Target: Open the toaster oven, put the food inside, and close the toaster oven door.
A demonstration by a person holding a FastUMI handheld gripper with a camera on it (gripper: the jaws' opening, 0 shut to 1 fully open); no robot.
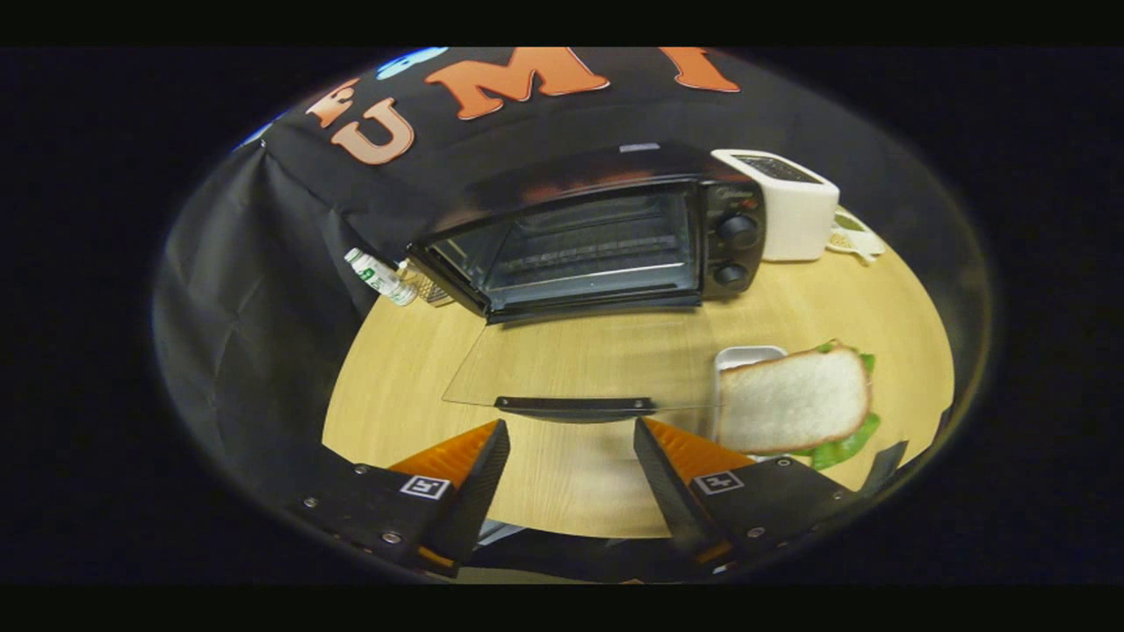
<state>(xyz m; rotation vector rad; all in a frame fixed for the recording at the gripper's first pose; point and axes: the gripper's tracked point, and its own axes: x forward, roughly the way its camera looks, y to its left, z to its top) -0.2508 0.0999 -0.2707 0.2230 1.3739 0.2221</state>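
A black toaster oven (606, 237) stands at the back of the wooden table (571, 491). Its glass door (580, 360) is folded down flat toward me, the dark door handle (575, 405) at its front edge. The oven's inside shows a wire rack and nothing on it. My gripper (571, 427) is open, its fingertips just short of the handle, nothing between them. A sandwich (795, 399) of white bread with green lettuce lies on a small white tray (745, 355), to the right of the door and just beyond my right finger.
A white pop-up toaster (790, 206) stands right of the oven, with a small white dish (853, 235) beyond it. A plastic bottle (379, 276) lies left of the oven against the black cloth. The table's near edge is just below my fingers.
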